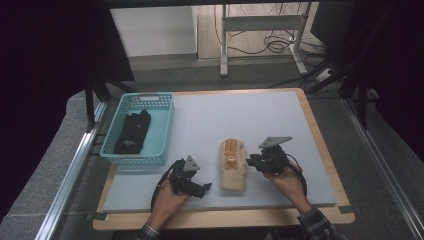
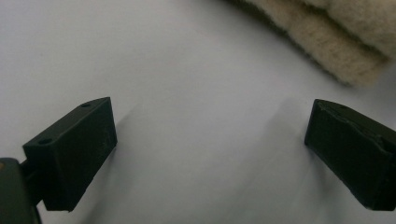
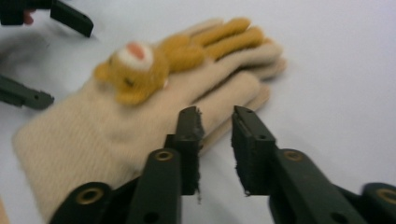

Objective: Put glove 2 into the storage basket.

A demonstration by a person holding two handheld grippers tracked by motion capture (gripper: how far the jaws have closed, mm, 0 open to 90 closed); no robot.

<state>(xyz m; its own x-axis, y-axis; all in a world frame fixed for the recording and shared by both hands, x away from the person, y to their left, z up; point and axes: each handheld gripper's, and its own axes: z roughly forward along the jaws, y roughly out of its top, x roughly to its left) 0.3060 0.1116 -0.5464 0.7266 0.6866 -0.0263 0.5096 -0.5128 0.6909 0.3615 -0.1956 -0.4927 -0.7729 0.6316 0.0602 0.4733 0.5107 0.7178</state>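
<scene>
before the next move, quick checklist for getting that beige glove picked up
1. Beige glove flat on the table, between both claws: ok.
2. Left claw wide open, nothing between its jaws: ok.
3. Right claw at the glove's edge, jaws narrowly apart, not gripping: ok.
4. Bear decoration away from the right claw's jaws: ok.
5. Turquoise basket has room beside the black glove: ok.
6. Whether it is one glove or a stacked pair: cannot tell.

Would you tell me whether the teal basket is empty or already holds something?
Not empty: the teal basket holds a black glove lying flat inside, seen in the high view.
</scene>
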